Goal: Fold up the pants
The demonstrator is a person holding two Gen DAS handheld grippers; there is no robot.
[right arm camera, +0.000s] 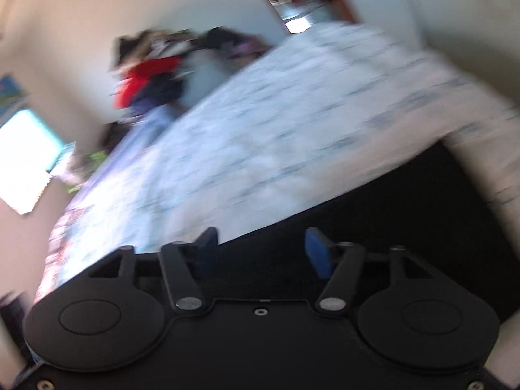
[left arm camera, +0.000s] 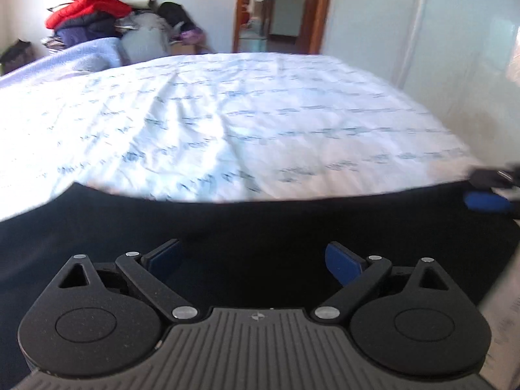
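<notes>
Dark navy pants [left arm camera: 260,221] lie flat on the near part of a bed with a white printed sheet [left arm camera: 227,123]. My left gripper [left arm camera: 253,258] is open just above the pants, its blue pads spread wide with nothing between them. The right gripper's blue pad [left arm camera: 484,203] shows at the pants' right edge in the left wrist view. In the blurred, tilted right wrist view, my right gripper [right arm camera: 260,250] is open over the pants [right arm camera: 390,211], near their edge against the sheet [right arm camera: 276,130].
A pile of clothes with a red jacket [left arm camera: 87,6] stands beyond the bed at the far left. An open doorway [left arm camera: 279,6] is behind the bed. A white wall [left arm camera: 422,32] runs along the bed's right side. A bright window [right arm camera: 22,159] shows at left.
</notes>
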